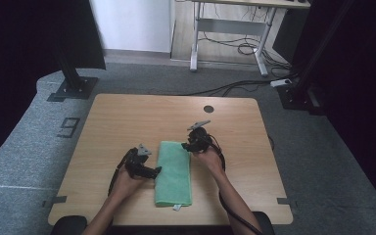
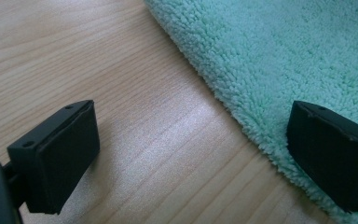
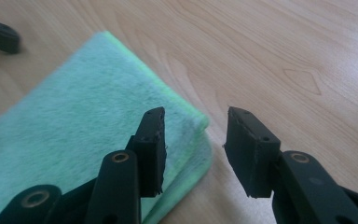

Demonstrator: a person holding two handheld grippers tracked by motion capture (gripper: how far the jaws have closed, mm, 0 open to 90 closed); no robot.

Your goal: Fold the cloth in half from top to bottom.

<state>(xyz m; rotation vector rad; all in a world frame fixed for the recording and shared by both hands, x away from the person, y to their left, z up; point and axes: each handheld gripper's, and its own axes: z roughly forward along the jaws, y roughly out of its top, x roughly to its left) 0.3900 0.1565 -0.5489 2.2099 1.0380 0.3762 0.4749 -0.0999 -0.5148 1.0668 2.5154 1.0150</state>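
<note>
A folded mint-green towel (image 1: 174,174) lies lengthwise on the wooden table (image 1: 127,117), near its front edge. My left gripper (image 1: 157,170) rests at the towel's left edge. In the left gripper view it (image 2: 191,158) is open wide, with one jaw over bare wood and the other over the towel's fluffy edge (image 2: 284,56). My right gripper (image 1: 186,146) is at the towel's far right corner. In the right gripper view its jaws (image 3: 196,140) stand apart just above that folded corner (image 3: 74,130), with nothing gripped between them.
A round dark cable hole (image 1: 209,109) sits near the table's far edge. Beyond the table are a white-legged desk (image 1: 235,29) with floor cables and two black stand bases (image 1: 73,85) (image 1: 298,95). A small tag (image 1: 177,207) sticks out at the towel's near end.
</note>
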